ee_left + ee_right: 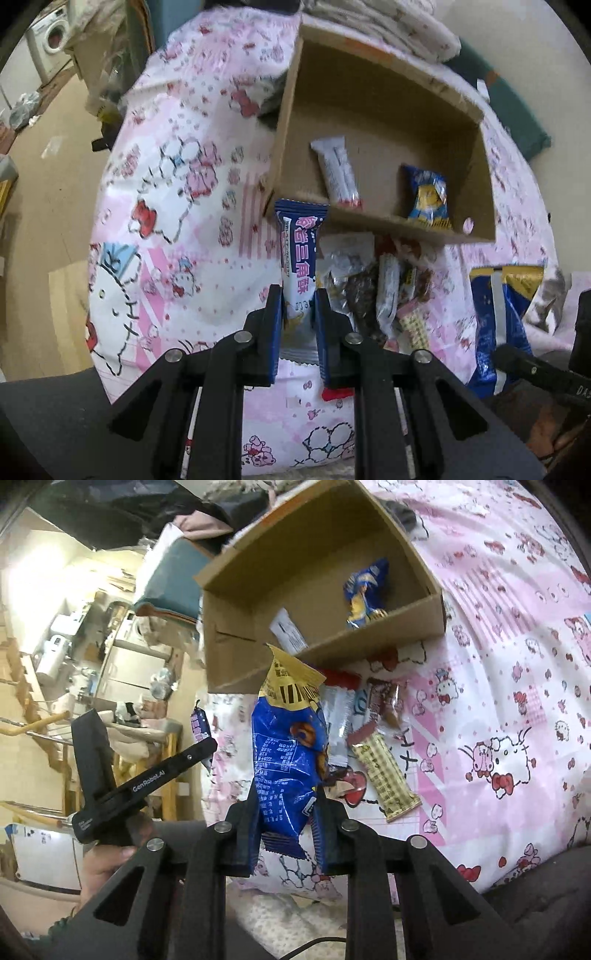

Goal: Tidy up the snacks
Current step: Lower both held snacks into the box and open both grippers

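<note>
- Blue pads are seen pressed on either side of a narrow blue-and-white snack bar [300,258] in the left gripper [298,310]; the jaws are almost fully closed on it, and the bar stands up out of them.
- A larger blue-and-gold snack bag [286,753] is clamped near its lower end by the right gripper [286,812], whose jaws are narrowed onto the crinkled foil.
- A cardboard box [288,122] is found ahead of both grippers, resting on a pink cartoon-print bedsheet [177,177].
- Inside the box, a white wrapped bar [337,171] and a small blue-and-yellow packet [428,197] are seen lying apart.
- A loose pile of snacks [373,291] is left on the sheet between the left gripper and the box's near wall.
- In the right wrist view, the left gripper is seen off to the left, held by a hand [101,864].
</note>
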`<state>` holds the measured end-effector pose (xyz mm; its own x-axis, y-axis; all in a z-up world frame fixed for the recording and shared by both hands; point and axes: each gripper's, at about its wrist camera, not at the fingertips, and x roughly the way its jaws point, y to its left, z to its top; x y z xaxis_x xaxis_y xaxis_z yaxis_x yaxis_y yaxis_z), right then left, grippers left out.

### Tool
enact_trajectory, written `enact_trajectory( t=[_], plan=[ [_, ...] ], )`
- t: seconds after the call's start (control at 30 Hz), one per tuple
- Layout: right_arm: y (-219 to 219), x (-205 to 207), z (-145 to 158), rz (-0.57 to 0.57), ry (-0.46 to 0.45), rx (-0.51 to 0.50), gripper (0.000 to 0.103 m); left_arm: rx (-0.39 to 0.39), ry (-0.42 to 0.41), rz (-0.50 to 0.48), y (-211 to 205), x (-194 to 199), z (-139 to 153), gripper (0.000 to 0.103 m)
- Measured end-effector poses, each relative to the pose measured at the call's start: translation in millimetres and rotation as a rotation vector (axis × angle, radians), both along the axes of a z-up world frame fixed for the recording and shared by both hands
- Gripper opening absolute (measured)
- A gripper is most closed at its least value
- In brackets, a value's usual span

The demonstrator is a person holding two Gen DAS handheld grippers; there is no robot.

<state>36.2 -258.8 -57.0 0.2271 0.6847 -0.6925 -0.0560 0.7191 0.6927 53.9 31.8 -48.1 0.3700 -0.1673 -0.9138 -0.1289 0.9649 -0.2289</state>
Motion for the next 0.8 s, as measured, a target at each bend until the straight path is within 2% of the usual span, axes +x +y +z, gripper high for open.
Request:
enact_trajectory(
  t=[0.17,0.27,0.5,0.7,0.8],
  plan=[
    [-10,9,10,-0.031,-0.044,0.023,0.024,0.004,-0.050,0.020,8,1,21,0.013],
    [-12,23,20,-0.045,-0.107,0.036,0.024,0.002,-0.057,0.018,9,5,30,0.013],
    [-16,60,31,-0.091,-0.202,0.051,0.024,0.087,-0.122,-0.057,-4,33,56,0.013],
    [-14,93,29,-0.105,-0.228,0.021,0.024,0.110,-0.153,-0.100,-20,68,64,0.014],
    [-13,105,24,-0.107,-0.210,0.031,0.024,0.103,-0.169,-0.119,-28,85,62,0.013]
  ],
)
